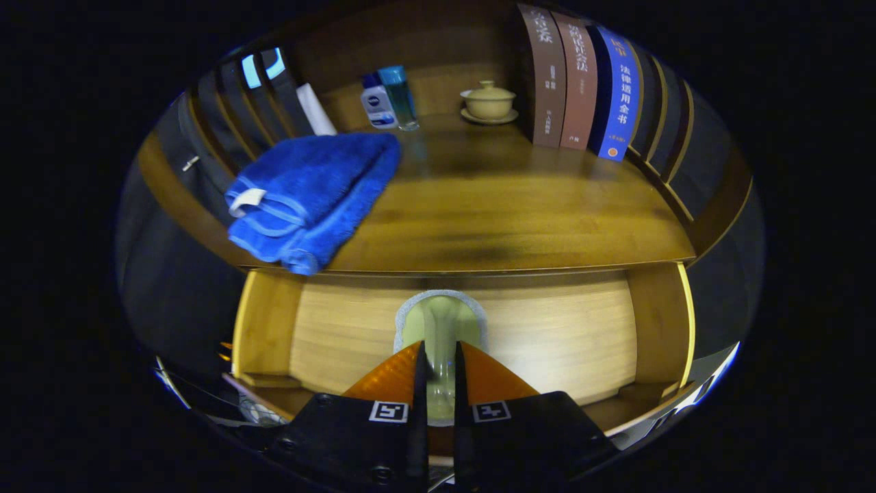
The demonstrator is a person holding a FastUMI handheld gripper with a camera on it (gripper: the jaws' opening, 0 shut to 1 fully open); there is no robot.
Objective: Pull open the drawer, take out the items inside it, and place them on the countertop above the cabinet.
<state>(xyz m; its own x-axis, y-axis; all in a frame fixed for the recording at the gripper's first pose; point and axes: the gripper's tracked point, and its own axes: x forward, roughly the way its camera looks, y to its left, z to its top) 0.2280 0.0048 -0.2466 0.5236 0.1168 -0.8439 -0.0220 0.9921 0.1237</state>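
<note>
Blue towel (311,195) already lies on the bench (506,212), left side, overhanging its front edge. Centre: claw (438,373) narrow, fingers pinched on a pale green item (441,322) above the open drawer (547,335). Judged: drawer opened, one item out, this one left to place.

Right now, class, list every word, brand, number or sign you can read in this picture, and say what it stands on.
"法律": the first white characters on the tall blue book spine; the rest is unsure.
Two tall brown book spines: characters too blurred to read.
Small white-and-blue bottle: label too small to read.
Claw, shut on the pale drawer handle: two square code markers, no words.
</note>
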